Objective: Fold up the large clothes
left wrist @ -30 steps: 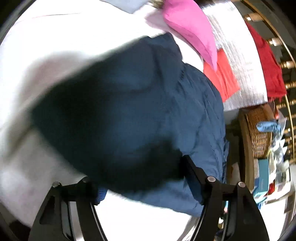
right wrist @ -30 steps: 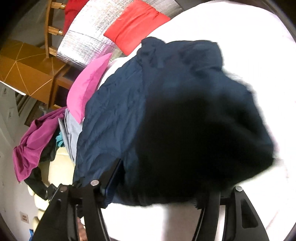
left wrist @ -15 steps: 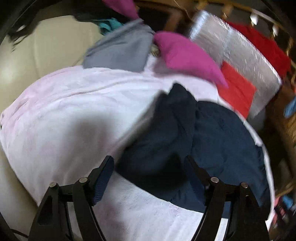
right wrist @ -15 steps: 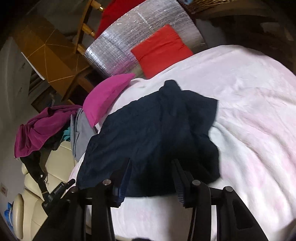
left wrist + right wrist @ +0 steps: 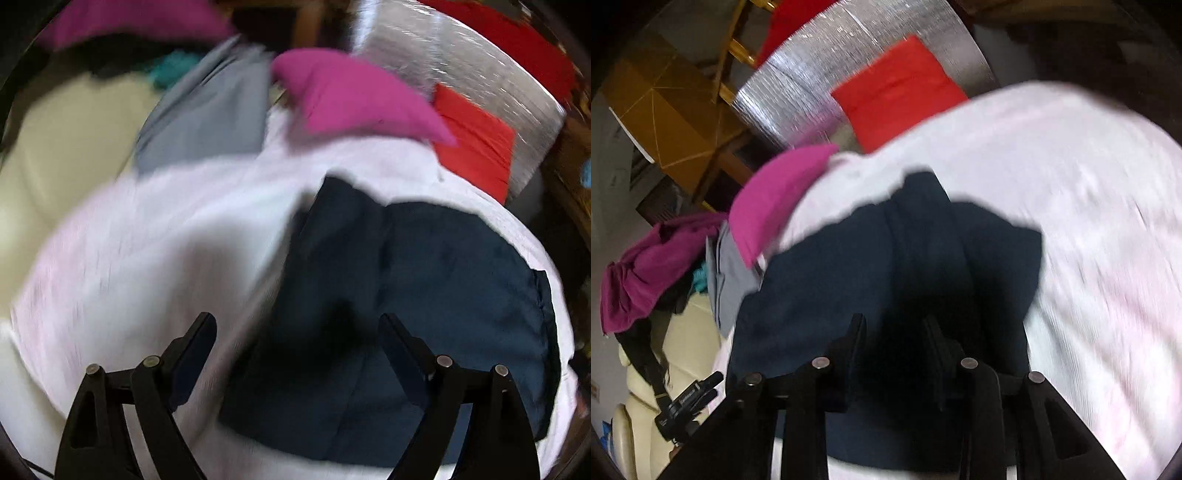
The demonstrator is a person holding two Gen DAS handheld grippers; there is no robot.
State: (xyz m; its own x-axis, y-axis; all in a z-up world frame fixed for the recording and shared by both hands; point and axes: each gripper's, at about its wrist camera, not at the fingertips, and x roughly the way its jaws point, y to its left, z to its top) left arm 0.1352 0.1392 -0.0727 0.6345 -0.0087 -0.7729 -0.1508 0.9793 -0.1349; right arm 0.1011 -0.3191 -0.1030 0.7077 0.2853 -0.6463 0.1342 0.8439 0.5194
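Note:
A navy blue garment (image 5: 406, 295) lies partly folded on a pale pink-white blanket (image 5: 147, 258). It also shows in the right wrist view (image 5: 886, 266), on the same blanket (image 5: 1089, 221). My left gripper (image 5: 299, 332) is open and empty above the garment's left edge. My right gripper (image 5: 895, 332) hangs above the garment's near part with its jaws a narrow gap apart and nothing visibly clamped between them. Both views are blurred by motion.
A magenta pillow (image 5: 354, 99), a grey garment (image 5: 207, 114) and a red cloth (image 5: 476, 136) on a silver mat (image 5: 461, 55) lie beyond the blanket. A cream sofa (image 5: 55, 147) is at left. A purple garment (image 5: 646, 266) and a wooden chair (image 5: 672, 103) stand left.
Both grippers let go of the navy garment and pulled back and up from it. The garment dropped onto the blanket. The right jaws have narrowed.

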